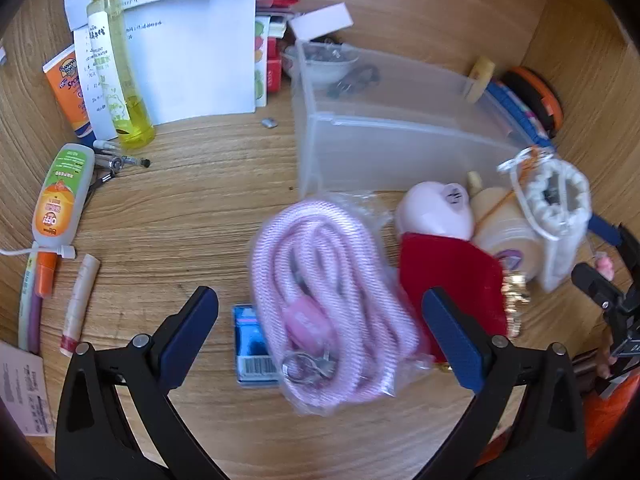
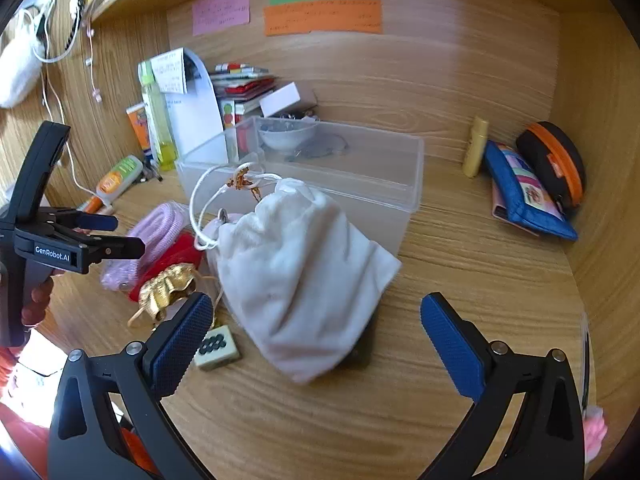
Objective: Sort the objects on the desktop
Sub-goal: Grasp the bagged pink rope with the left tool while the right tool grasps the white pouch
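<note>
The white drawstring pouch (image 2: 304,276), lying just before the clear plastic box (image 2: 360,184), is being judged soft, light and best pinched at its gathered neck. The right gripper (image 2: 316,340) is being held spread and empty over it, and the left gripper (image 1: 320,332), likewise released, is being held above the bagged pink cord (image 1: 320,280).

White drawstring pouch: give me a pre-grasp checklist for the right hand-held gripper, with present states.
1. Right hand-held gripper open: ok.
2. White drawstring pouch lies between its fingers: ok.
3. Clear storage box open-topped behind the pouch: ok.
4. Mahjong tile clear of the near fingertip: not ok, right beside it.
5. Left hand-held gripper out of the way, over the pink cord: ok.
6. Pouch contents: cannot tell.
</note>
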Demonstrator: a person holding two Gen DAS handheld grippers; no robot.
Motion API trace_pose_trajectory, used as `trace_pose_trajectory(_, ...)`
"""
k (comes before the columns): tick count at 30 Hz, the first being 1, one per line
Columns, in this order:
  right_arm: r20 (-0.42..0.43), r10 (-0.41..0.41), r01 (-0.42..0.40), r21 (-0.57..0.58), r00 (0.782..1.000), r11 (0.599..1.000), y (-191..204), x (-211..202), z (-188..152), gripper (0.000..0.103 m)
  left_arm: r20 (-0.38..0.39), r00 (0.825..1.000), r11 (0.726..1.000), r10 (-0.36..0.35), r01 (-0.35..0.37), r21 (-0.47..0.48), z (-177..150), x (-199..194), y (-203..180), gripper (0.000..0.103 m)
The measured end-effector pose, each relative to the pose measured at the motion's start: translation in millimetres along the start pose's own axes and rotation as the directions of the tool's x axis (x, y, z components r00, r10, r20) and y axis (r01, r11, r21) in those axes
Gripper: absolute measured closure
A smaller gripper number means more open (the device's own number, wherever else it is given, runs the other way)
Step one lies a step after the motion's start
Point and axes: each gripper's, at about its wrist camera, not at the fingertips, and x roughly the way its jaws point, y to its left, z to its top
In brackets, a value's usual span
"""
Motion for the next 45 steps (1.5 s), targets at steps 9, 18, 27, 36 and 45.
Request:
trace_pose_trajectory(9,-0.04,0.019,-0.021,-0.062,0.999,0.998,3.5,28.5,11.8,0.0,-0.051,0.998,0.999,0.034,-0.033,0.03,5.3,21.9,-0.3,0.0)
trace_pose_trajectory(18,-0.053,0.085,-0.089,-0.095,0.995,0.992,0.9,36.5,17.6,0.001,-0.093,0.996,1.0,-0.003,0.002,-0.006,8.9,38.7,9.9,0.0)
trace_pose_trajectory(27,-0.105,0.065,-0.084,-0.183,0.992,0.98,17.0,56.4,20.5,0.009,-0.056,0.998,1.0,-0.003,0.004,0.005,5.8,37.9,10.4,0.0)
trace_pose_trajectory(36,-0.103,0.127,-0.141,-0.143,0.987,0.98,9.2,44.6,21.7,0.029,0.003,1.0,1.0,-0.012,0.012,0.025,1.8,33.0,6.9,0.016)
trace_pose_trajectory(45,-0.108,0.161,-0.172,-0.103,0.981,0.98,1.8,36.3,22.4,0.051,0.072,0.996,0.993,0.058,-0.065,0.102,-0.7,27.9,-6.6,0.034)
